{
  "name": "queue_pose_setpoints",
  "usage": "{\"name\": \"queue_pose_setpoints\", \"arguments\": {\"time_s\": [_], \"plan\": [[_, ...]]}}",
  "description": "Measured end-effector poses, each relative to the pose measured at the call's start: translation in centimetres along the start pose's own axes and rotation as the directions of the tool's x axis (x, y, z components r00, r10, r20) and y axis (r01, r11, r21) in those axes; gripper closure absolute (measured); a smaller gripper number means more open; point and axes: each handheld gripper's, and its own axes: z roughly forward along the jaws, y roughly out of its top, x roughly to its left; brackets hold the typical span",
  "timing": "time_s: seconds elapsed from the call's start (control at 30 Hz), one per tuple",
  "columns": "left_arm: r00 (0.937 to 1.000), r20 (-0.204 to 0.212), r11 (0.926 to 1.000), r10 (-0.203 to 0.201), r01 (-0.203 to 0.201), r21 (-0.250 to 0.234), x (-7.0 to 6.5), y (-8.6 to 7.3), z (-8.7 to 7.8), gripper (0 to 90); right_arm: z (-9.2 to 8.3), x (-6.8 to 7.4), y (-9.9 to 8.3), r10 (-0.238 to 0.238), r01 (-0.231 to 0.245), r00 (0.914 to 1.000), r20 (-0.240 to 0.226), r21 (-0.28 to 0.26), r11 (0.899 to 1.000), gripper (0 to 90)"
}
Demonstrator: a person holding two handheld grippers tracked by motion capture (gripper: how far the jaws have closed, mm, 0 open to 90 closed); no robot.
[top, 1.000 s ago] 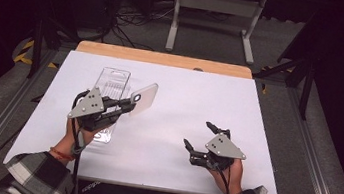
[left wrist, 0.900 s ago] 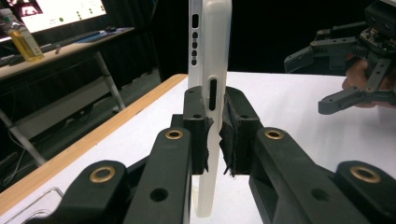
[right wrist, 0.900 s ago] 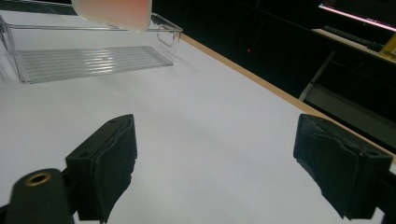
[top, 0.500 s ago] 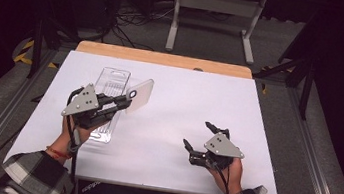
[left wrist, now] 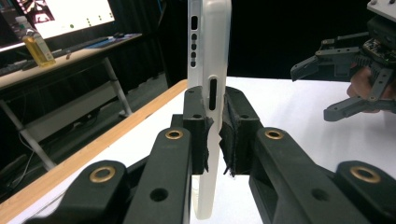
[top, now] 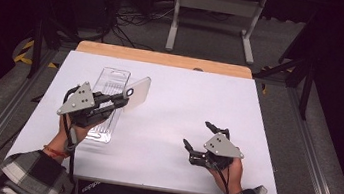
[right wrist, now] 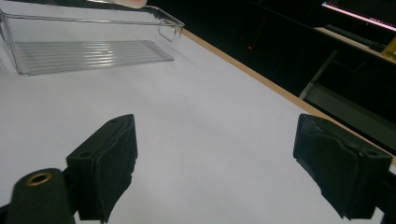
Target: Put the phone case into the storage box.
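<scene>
- Left gripper point(top: 120, 99): jaws closed tight on a white phone case point(top: 136, 93), pads pinching its thin edge near the bottom end. In the left gripper view the case point(left wrist: 208, 56) stands on edge between the pads, cutouts facing the camera.
- Location of the case: held clear of the counter point(top: 184, 103), just past the 3 o'clock rim of the clear plastic tray point(top: 111, 83). It does not appear to touch the tray.
- Tray: long, shallow, ribbed floor, lying on the counter at about 10 o'clock from centre; in the right gripper view point(right wrist: 88, 51) its interior looks vacant.
- Right gripper point(top: 199, 140): jaws spread wide, nothing between them, hovering low over the counter at about 5 o'clock, well apart from the tray.
- Judgement, step in hand: carrying the case to the tray for placement.
- Recommendation: swing the case toward 9 o'clock until it is over the tray's floor, then align its long side with the tray's long axis before lowering.
- Recommendation: tip the case flat; an on-edge release is likely to topple or strike the wall.
- Risk: the grip is narrow and near one end, so the free end may swing. Move slowly and release only once the case rests on the ribs.
- Right gripper could steady the tray's near end if it slides.
</scene>
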Motion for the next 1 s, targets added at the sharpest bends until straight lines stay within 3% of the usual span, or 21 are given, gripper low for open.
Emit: {"name": "queue_pose_setpoints", "arguments": {"time_s": [1.0], "plan": [[0.9995, -0.03, 1.0, -0.006, 0.006, -0.006, 1.9, -0.2, -1.8, 81.5, 0.0, -0.1, 0.0, -0.001, 0.001, 1.0, -0.008, 0.0, 1.0, 14.5]]}}
